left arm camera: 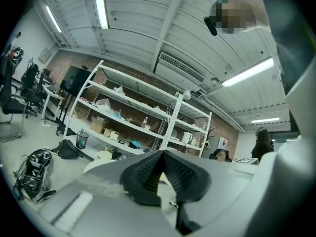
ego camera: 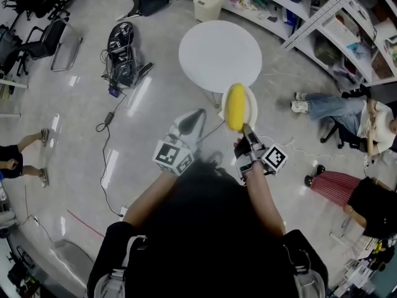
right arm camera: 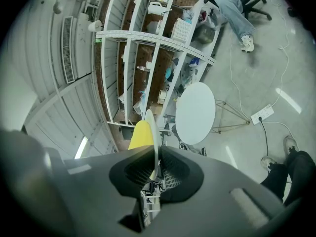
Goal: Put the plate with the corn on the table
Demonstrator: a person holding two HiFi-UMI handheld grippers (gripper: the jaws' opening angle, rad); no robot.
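Observation:
A white plate (ego camera: 252,105) carrying a yellow corn cob (ego camera: 235,106) is held up on edge in the air, just short of the round white table (ego camera: 220,54). My right gripper (ego camera: 246,129) is shut on the plate's near rim. In the right gripper view the thin plate edge (right arm camera: 151,125) stands between the pads of the right gripper (right arm camera: 154,159), with the corn (right arm camera: 140,135) to its left and the table (right arm camera: 196,113) beyond. To the left of the plate, my left gripper (ego camera: 189,121) is shut and holds nothing. Its pads meet at the tip in the left gripper view (left arm camera: 162,154).
Metal shelves (ego camera: 322,17) line the back right. Two people sit at the right (ego camera: 347,113), (ego camera: 366,197), and another person's legs show at the left (ego camera: 15,157). A bag with cables (ego camera: 124,48), a chair (ego camera: 43,42) and a white bin (ego camera: 208,4) stand on the floor.

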